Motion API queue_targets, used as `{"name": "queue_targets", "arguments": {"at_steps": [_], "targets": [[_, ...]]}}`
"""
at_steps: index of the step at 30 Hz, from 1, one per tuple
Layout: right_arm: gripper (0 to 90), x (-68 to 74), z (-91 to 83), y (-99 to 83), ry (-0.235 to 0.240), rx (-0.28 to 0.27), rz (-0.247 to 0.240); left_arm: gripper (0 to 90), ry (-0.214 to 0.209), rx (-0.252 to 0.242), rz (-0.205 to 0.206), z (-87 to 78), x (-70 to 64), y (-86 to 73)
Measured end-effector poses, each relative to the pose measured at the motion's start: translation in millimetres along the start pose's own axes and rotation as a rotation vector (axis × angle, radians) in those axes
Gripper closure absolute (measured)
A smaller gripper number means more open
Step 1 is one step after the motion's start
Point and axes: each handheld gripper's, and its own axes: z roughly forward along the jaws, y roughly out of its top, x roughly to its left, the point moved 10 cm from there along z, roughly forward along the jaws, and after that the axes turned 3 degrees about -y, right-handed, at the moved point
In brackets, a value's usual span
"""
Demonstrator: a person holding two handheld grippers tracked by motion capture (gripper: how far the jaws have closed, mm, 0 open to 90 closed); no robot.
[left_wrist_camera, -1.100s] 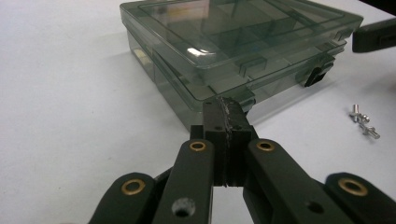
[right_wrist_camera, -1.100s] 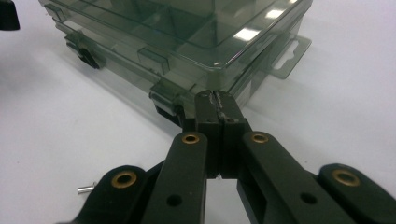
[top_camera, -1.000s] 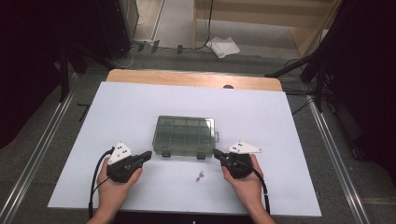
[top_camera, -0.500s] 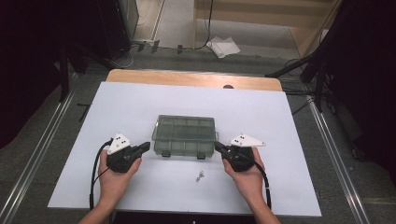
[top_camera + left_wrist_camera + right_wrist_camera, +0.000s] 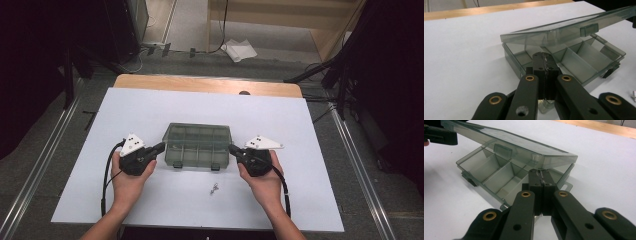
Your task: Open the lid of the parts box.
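A smoky translucent compartment box (image 5: 198, 145) sits mid-table, its hinged lid (image 5: 564, 27) tilted up at the front over empty divided cells (image 5: 499, 172). My left gripper (image 5: 161, 146) is shut, its tips against the box's left end just below the raised lid (image 5: 544, 58). At the opposite end my right gripper (image 5: 232, 148) is also shut, its tips tucked under the lid's corner (image 5: 539, 175). Neither pair of jaws holds anything between them. In the right gripper view the left gripper's black jaw (image 5: 441, 136) shows at the far end of the lid (image 5: 506, 140).
A few small screws (image 5: 215, 188) lie on the white tabletop (image 5: 150, 110) just in front of the box; one shows at the edge of the left gripper view (image 5: 633, 94). A wooden strip (image 5: 210, 85) runs along the table's far edge. Metal rails flank the table.
Both hands have slid forward from the box's front corners to its two ends, and the lid's front edge has risen.
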Motion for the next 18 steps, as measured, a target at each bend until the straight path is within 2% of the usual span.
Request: {"name": "queue_targets", "arguments": {"at_steps": [4,7,10,12,13,18], "targets": [[90.0,-1.3,0.2,2.7,0.002,-0.002,0.003,89.4,0.005,-0.01,0.009,0.8,0.8,5.7],[90.0,-2.6,0.4,4.7,0.003,-0.007,0.004,89.1,0.01,-0.03,-0.001,1.7,1.7,11.3],[90.0,-4.8,1.5,7.6,-0.001,-0.014,0.001,88.4,0.02,-0.033,0.01,2.7,3.2,15.5],[90.0,-6.5,2.6,9.4,-0.005,-0.017,0.001,79.6,0.028,-0.027,0.012,4.5,4.1,17.2],[90.0,-7.3,3.2,10.7,-0.006,-0.02,0.003,78.6,0.022,-0.023,0.01,6.0,3.7,17.7],[90.0,-10.6,5.1,15.8,-0.009,-0.023,0.005,60.6,0.114,-0.043,0.024,9.0,10.7,24.8]]}}
